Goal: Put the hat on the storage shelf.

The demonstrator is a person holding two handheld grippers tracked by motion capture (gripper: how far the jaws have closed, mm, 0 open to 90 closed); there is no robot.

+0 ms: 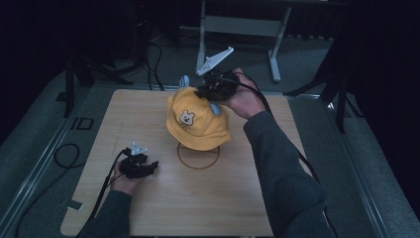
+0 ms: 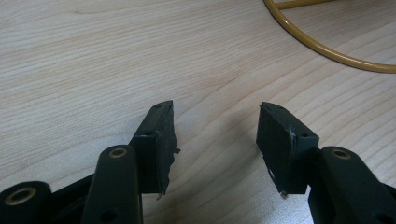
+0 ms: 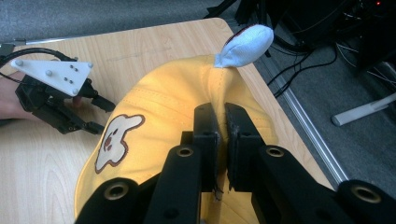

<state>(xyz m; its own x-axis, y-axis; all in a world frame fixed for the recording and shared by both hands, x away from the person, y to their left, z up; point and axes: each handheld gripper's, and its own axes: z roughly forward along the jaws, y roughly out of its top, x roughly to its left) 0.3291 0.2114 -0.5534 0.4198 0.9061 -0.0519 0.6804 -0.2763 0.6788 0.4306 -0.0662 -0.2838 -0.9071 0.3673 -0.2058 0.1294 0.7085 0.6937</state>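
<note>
Centrally, yellow hat (image 1: 198, 121) sits atop a stand, over its ring base (image 1: 198, 156) on the table (image 1: 148, 213). Right gripper (image 3: 222, 114) pinches the crown fabric, jaws nearly closed on a fold just below the blue ear (image 3: 247, 44). Left gripper (image 1: 143, 167), lower left, rests on the wood, jaws apart and empty, hat up and to its right. Right hand is nearer.

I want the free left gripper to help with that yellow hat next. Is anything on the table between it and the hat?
Nothing visible blocks it. The left gripper rests open on bare wood, and the table between it and the yellow hat holds just the flat ring base of the hat's stand. The right gripper pinches the hat's crown.
</note>
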